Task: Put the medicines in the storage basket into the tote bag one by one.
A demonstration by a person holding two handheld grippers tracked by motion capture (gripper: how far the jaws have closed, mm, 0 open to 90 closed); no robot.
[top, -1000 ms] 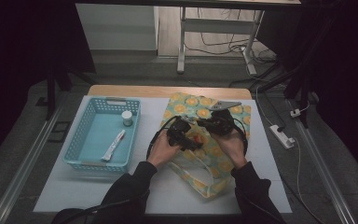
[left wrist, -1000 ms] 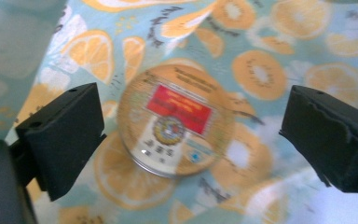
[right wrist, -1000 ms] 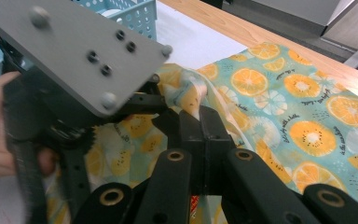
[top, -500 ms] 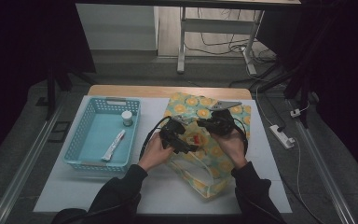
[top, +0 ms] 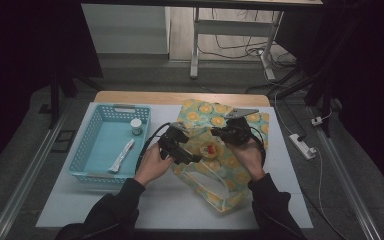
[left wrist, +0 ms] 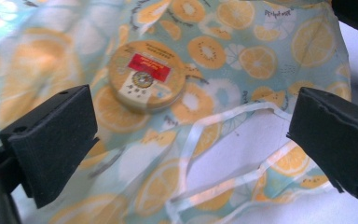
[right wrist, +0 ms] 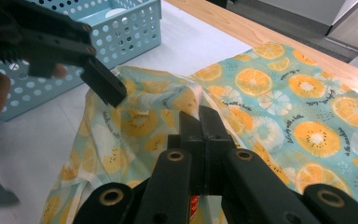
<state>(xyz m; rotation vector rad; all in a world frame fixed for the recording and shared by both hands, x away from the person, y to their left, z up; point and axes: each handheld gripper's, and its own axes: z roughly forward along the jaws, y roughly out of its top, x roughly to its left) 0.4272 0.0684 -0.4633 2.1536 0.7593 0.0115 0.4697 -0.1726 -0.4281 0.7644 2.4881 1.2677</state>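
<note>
Between the two claws lies a thin translucent bag printed with orange and kiwi slices (top: pixel 220 165), spread over the white counter (top: pixel 170 200). The right claw (right wrist: pixel 199 119) has its jaws pressed together on a raised fold of the bag's rim, pinching the fabric up so the mouth gapes. Just below that pinched edge, inside the bag as far as the high view lets me judge, sits a small round gold tin with a red label (left wrist: pixel 147 74); it shows as a red-and-gold spot close to the right claw's tip (top: pixel 210 148).

The left claw (top: pixel 187 156) hovers on the near side of the tin with its jaws wide apart and nothing between them; in its own view the tin lies ahead and slightly to the left jaw's side, with the bag's white-edged handle loop (left wrist: pixel 228 154) nearer the right jaw.

Judging from this, the step in hand is holding the bag open while one thing is settled inside. Off beyond the left claw, well apart from the bag, stands a light blue perforated plastic basket (top: pixel 92 150) holding a small white-capped jar (top: pixel 136 126) and a slim white tube (top: pixel 122 155). The next move probably calls for the left claw to swing over to the basket and close on one of these, while the right claw's pinch keeps the bag's mouth lifted.
</note>
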